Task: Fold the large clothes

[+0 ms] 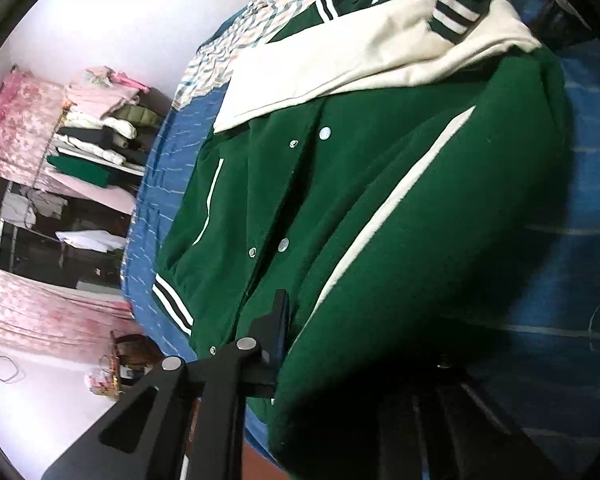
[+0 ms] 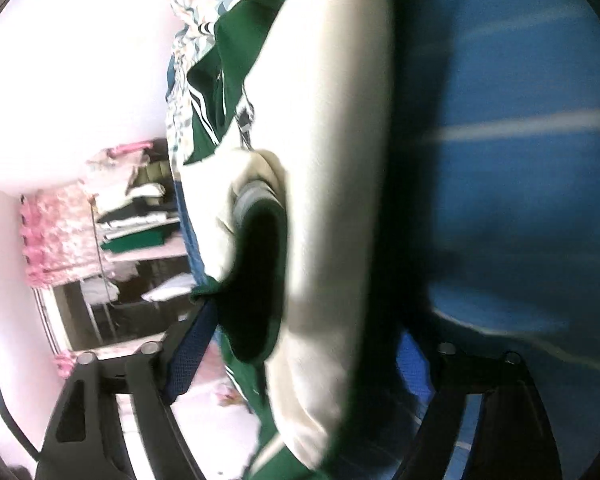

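Observation:
A green varsity jacket (image 1: 340,200) with cream sleeves and striped cuffs lies on a blue striped bedsheet (image 1: 580,240). A cream sleeve (image 1: 360,60) is folded across its top. My left gripper (image 1: 340,340) is shut on the jacket's green side near the hem; one finger (image 1: 278,320) shows, the other is hidden under the cloth. In the right wrist view my right gripper (image 2: 300,320) is shut on the cream sleeve (image 2: 332,200), which fills the middle between its fingers (image 2: 192,352). The view is blurred.
A checked cloth (image 1: 260,20) lies at the bed's far end. A shelf with folded clothes (image 1: 100,132) and pink curtains (image 1: 20,120) stand beside the bed. The bed's edge (image 1: 140,240) runs along the left.

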Demonstrator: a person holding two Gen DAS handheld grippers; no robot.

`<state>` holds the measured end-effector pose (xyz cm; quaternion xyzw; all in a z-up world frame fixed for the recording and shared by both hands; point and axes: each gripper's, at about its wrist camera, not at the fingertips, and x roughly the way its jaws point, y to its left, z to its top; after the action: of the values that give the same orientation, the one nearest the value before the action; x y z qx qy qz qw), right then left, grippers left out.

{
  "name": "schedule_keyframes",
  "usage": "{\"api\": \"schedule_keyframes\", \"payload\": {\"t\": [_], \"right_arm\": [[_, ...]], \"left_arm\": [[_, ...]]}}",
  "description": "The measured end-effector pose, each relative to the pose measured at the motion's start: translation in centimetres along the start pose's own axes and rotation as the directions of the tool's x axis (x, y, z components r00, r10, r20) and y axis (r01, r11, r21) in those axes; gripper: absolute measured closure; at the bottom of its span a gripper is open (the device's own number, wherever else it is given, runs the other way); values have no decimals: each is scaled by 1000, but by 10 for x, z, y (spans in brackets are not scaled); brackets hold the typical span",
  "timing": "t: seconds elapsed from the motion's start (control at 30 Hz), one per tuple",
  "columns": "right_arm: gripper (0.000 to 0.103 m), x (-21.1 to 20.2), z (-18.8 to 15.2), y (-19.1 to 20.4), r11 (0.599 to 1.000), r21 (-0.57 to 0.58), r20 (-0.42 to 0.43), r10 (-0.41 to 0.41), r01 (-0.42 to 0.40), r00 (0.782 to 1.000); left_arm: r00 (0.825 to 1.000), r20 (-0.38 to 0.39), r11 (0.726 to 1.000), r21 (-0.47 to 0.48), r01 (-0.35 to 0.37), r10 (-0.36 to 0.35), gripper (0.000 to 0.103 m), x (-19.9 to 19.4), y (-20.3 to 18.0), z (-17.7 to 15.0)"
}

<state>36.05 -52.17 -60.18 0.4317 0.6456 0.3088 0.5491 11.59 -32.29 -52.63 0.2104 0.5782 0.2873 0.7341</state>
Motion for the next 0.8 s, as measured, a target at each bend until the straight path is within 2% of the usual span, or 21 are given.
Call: {"api": "schedule_keyframes", "payload": {"t": [0.07,0.1,0.13,0.27,0.4,0.57,0.63,0.7,0.8], "right_arm": [[71,4,2,12,1000,30,21,-9,8,1000],[79,4,2,19,999,38,33,-23,21,999],[83,2,0,28,998,49,46,-46,44,998],[86,3,-9,82,991,43,69,-127,124,990],[87,14,-10,180,983,-50,85,-174,179,981],[88,70,-4,292,945,-146,88,-281,292,956],[88,108,0,330,919,-174,88,-344,354,935],[88,152,4,358,893,-198,77,-396,403,915],[89,233,19,383,848,-226,61,-478,479,876]], "left_arm": [[999,-4,999,-24,32,-32,87,0,14,3],[999,-4,999,-28,45,-45,87,2,21,4],[998,-6,997,-38,67,-67,87,3,32,5],[987,-12,983,-95,160,-162,87,4,78,12],[965,7,949,-179,258,-261,87,11,143,21],[950,16,914,-268,305,-312,84,51,226,34],[936,1,885,-325,334,-353,83,89,258,37],[912,-27,847,-384,368,-409,80,131,281,39],[862,-64,758,-511,405,-503,74,202,309,34]]}}
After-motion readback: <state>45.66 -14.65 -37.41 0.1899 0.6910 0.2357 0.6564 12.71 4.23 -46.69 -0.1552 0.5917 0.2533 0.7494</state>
